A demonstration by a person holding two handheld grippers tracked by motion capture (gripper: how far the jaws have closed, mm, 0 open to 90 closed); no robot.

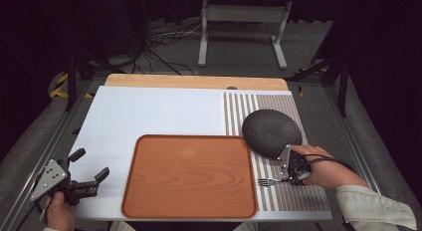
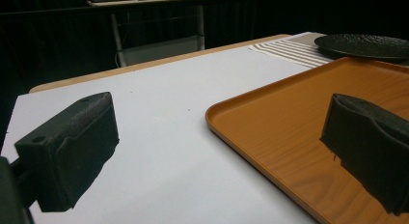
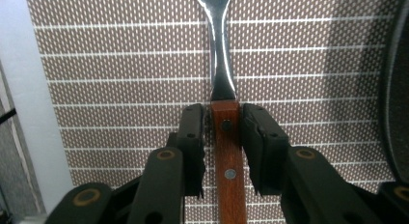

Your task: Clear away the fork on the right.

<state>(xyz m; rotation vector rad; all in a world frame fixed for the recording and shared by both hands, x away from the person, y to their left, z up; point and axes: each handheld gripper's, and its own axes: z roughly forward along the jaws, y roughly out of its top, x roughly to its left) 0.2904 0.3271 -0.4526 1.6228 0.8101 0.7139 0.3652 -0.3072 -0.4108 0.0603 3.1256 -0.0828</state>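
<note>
Closest in, down the right claw's own view, the two black pads (image 3: pixel 260 137) sit tight on either side of a wooden fork handle, just below where the steel neck begins. So the right claw (image 3: pixel 225 132) has closed in and has hold of the fork (image 3: pixel 223 79), gripped at the top of its riveted handle. From the high view the fork (image 1: pixel 268 181) lies flat on the striped placemat (image 1: pixel 293 196) at the near right of the counter, tines pointing left toward the tray, with the right claw (image 1: pixel 292 172) and the person's hand behind it.

Working outward: just beyond the hand, a dark, rough-textured round plate (image 1: pixel 271 131) rests on the same placemat, its near edge close to the claw. Left of the fork, the big orange wood-grain tray (image 1: pixel 189 176) sits bare, its right rim just beside the tines. Nothing lies between fork and tray. Under it all there's a white sheet (image 1: pixel 149 114) over the counter (image 1: pixel 194 81), whose wooden far edge peeks out.

Over on the near left, the left claw (image 1: pixel 89 169) hovers above the white sheet, jaws spread wide with nothing between them. Its own view has the left claw (image 2: pixel 219 151) framing the tray's corner (image 2: pixel 270 132) and the plate (image 2: pixel 366 45) far off.

No readable labels or writing anywhere.
</note>
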